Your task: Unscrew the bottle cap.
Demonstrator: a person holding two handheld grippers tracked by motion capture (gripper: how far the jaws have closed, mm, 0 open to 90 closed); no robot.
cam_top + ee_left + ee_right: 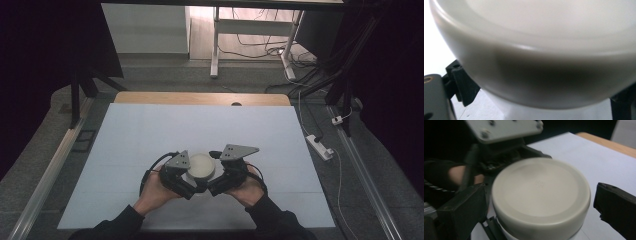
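A cream-lidded round jar (pixel 201 166) is standing upright on the white worktop (pixel 150 135), nearer its front edge than its back and roughly midway between the side edges. Its lid (pixel 541 192) is sitting between the jaws of the right gripper (pixel 226 177), which are standing apart with a clear gap on one side. The left gripper (pixel 179 176) is pressing in close from the opposite side, its jaws flanking the jar's body below the lid; whether they are clamping it cannot be told. Both hands are equally near.
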